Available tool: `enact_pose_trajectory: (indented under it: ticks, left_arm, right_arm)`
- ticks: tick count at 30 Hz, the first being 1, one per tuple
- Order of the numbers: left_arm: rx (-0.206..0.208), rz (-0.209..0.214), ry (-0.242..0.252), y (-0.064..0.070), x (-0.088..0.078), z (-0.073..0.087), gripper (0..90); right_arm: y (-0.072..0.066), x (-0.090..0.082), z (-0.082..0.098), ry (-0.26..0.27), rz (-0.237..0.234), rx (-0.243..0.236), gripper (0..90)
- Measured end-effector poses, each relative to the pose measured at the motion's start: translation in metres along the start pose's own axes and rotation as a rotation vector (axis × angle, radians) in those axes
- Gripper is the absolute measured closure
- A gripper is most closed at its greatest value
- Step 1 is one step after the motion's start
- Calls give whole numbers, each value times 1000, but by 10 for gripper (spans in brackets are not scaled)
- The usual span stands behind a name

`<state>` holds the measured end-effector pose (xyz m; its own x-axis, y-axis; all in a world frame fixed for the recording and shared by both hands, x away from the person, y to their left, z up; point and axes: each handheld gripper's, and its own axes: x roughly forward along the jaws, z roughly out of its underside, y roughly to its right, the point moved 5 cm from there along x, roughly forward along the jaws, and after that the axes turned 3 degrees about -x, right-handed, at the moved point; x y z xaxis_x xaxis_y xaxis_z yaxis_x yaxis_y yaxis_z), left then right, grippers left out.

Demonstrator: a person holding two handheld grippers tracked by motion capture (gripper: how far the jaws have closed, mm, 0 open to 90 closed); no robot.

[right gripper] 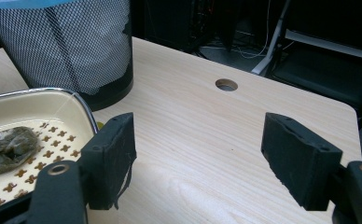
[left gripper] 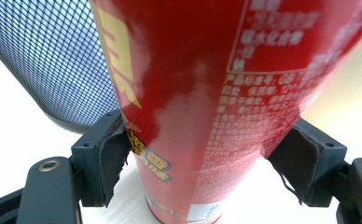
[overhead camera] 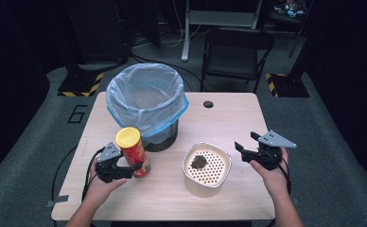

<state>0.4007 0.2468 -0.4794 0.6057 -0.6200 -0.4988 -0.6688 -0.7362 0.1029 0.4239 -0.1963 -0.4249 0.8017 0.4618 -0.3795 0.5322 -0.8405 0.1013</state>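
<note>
The left gripper [overhead camera: 130, 171] grasps the red can [overhead camera: 134, 152] low on its body; in the left gripper view both black pads [left gripper: 111, 156] press on the can [left gripper: 202, 102] from two sides. The can stands upright on the table [overhead camera: 229, 118], at about 8 o'clock from the bin [overhead camera: 146, 101] and just beside it.

The step in hand is probably to lift the can and put it into the bin. To do it well, the person should keep the grip firm, because the wall of the can is smooth and glossy and can slip. As the grip is low and the can is tall, it may tilt, so a straight and slow lift is better. The can must rise above the rim before it goes toward 1 o'clock.

The right gripper [overhead camera: 249, 142] is released: its jaws stand apart over the bare wood, with nothing between them, at 3 o'clock from the bowl [overhead camera: 219, 161].

The can is a tall cylinder with a yellow lid and printed text. The bin is round, of black metal mesh, with a thin pale blue plastic bag folded over the rim. The bowl is cream, nearly square with round corners, and has a perforated insert; a dark wrinkled lump [overhead camera: 199, 162] lies on it. The table is of light wood grain and has a round hole [overhead camera: 208, 104].
</note>
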Motion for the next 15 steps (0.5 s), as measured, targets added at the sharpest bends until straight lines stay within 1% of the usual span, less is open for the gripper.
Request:
enact_pose_trajectory:
  ticks: [1,5,6,7,12,15]
  left_arm:
    - [-12,3,2,1,-2,-2,239]
    - [-20,6,13,4,-8,-11,239]
    - [-19,8,11,5,-9,-13,239]
    - [-13,2,0,6,-12,-16,239]
    - [-20,-6,-17,8,-16,-22,239]
    - [-18,-10,-28,11,-20,-28,239]
  right_arm:
    - [0,0,0,0,-2,-3,258]
    - [0,2,2,-6,-3,8,258]
    - [0,2,3,-13,-7,4,258]
    - [0,3,4,-15,-5,5,258]
    - [2,3,6,-22,0,3,258]
    - [2,3,8,-31,-3,6,258]
